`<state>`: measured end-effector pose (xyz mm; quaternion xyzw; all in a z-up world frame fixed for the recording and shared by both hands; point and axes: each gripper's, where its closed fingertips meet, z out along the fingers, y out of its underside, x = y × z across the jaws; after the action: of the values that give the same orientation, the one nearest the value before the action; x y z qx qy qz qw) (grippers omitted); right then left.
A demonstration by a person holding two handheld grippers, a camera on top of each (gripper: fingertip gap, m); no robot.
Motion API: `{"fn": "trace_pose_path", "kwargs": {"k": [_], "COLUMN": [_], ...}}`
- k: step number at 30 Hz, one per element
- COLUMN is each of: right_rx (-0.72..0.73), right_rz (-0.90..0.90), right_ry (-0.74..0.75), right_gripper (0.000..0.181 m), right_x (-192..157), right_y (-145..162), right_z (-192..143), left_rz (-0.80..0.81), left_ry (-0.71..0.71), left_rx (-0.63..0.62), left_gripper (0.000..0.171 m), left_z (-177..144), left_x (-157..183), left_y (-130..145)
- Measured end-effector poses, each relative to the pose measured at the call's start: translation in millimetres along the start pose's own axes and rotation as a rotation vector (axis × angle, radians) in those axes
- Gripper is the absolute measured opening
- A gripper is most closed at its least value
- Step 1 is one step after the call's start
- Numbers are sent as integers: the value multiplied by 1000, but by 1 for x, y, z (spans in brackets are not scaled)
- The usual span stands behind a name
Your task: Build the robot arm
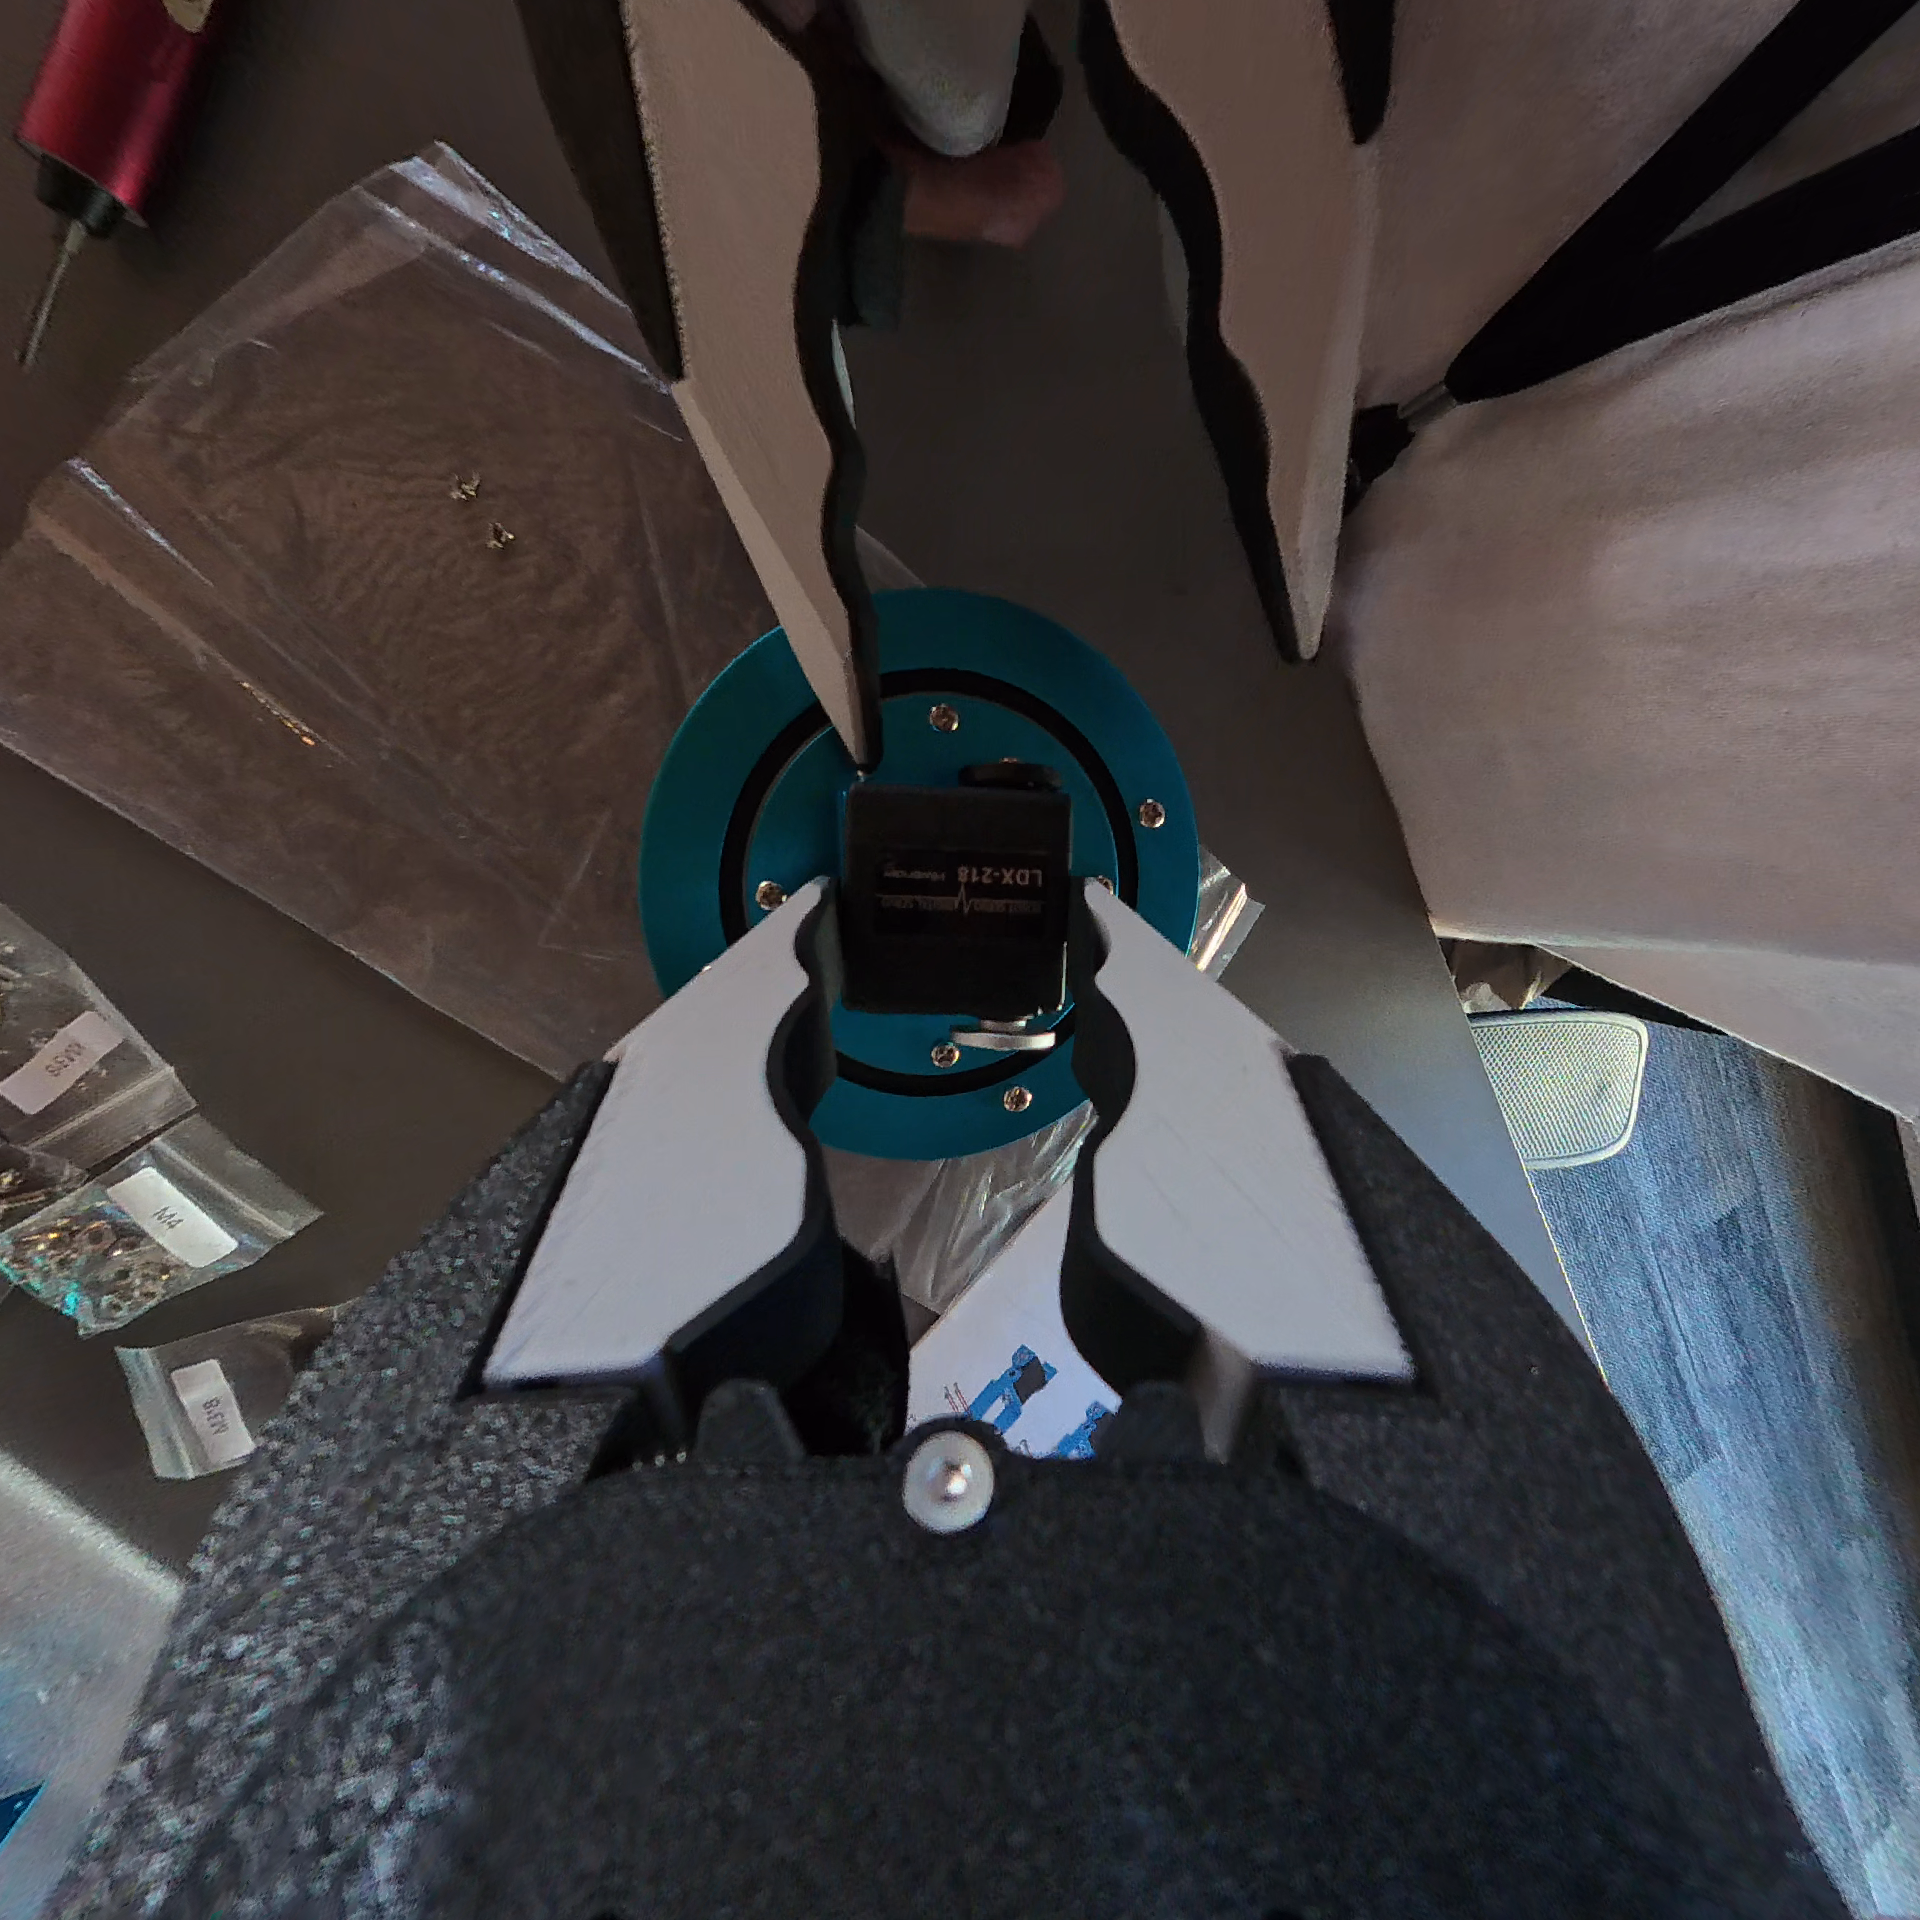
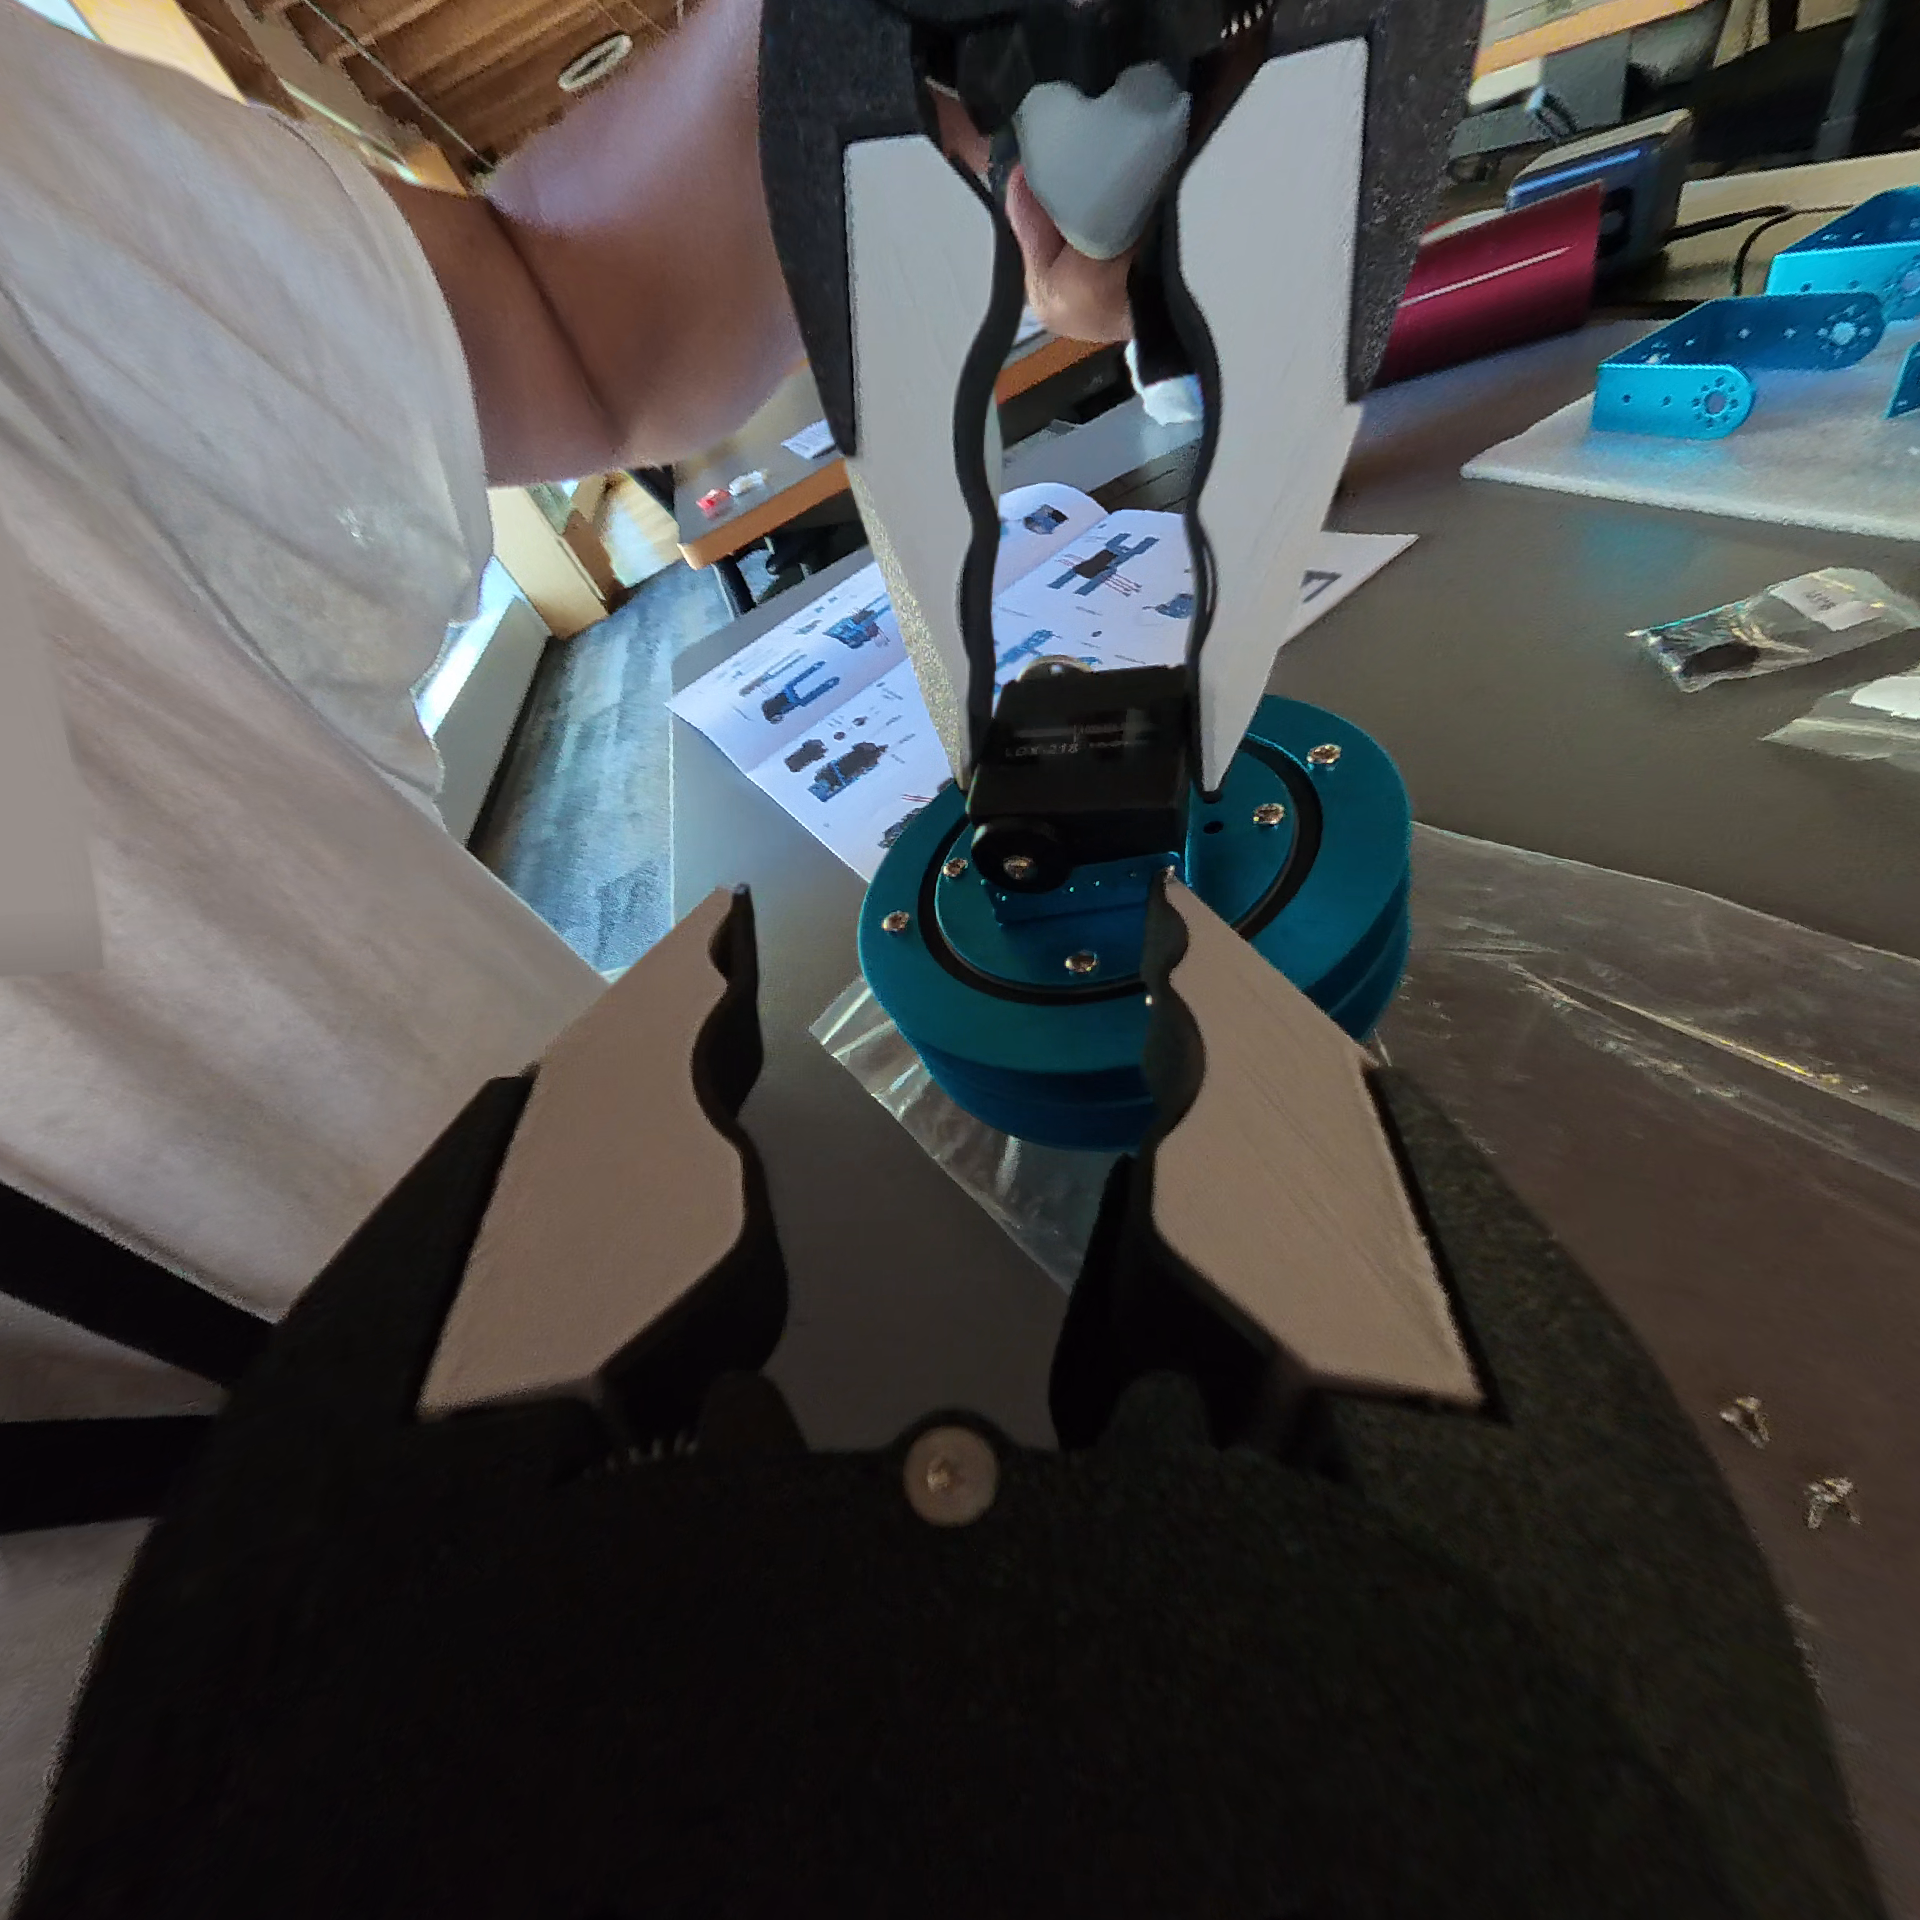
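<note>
A black servo (image 1: 954, 914) stands on a round blue turntable base (image 1: 686, 862) on the grey table. My left gripper (image 1: 956, 894) is shut on the servo's two sides; in the right wrist view it (image 2: 1091, 777) comes down from above onto the servo (image 2: 1081, 748) and base (image 2: 987, 1049). My right gripper (image 2: 951, 899) is open and empty, facing the base, with its right fingertip (image 2: 1164, 904) right by the blue bracket under the servo. In the left wrist view the right gripper (image 1: 1077, 698) hangs open over the far rim.
A clear plastic sheet (image 1: 343, 540) with small loose screws (image 1: 478, 509) lies beside the base. Bags of hardware (image 1: 114, 1236) and a red screwdriver (image 1: 104, 114) lie left. An instruction sheet (image 2: 831, 707), blue brackets (image 2: 1725, 364) and a person's white shirt (image 2: 208, 623) are nearby. Left and right tips are no more than a few centimetres apart.
</note>
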<state>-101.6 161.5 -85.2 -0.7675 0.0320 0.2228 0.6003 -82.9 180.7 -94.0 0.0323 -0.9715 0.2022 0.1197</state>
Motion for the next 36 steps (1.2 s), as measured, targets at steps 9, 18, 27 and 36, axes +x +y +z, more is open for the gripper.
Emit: {"fn": "trace_pose_path", "kwargs": {"k": [9,18,27,36], "right_rx": [24,7,14,28], "right_rz": [38,35,17,38], "right_ry": [-21,-27,-7,-25], "right_gripper": [70,69,63,74], "right_x": [3,4,7,7], "right_y": [-3,-2,-1,-3], "right_z": [0,1,1,0], "left_rz": [34,56,64,73], "left_ry": [-32,-52,-63,-61], "left_rx": [-7,-24,-33,-34], "left_gripper": [42,42,42,43], "left_z": [5,5,5,6], "left_x": [-1,-2,-1,1], "left_y": [4,4,5,5]}}
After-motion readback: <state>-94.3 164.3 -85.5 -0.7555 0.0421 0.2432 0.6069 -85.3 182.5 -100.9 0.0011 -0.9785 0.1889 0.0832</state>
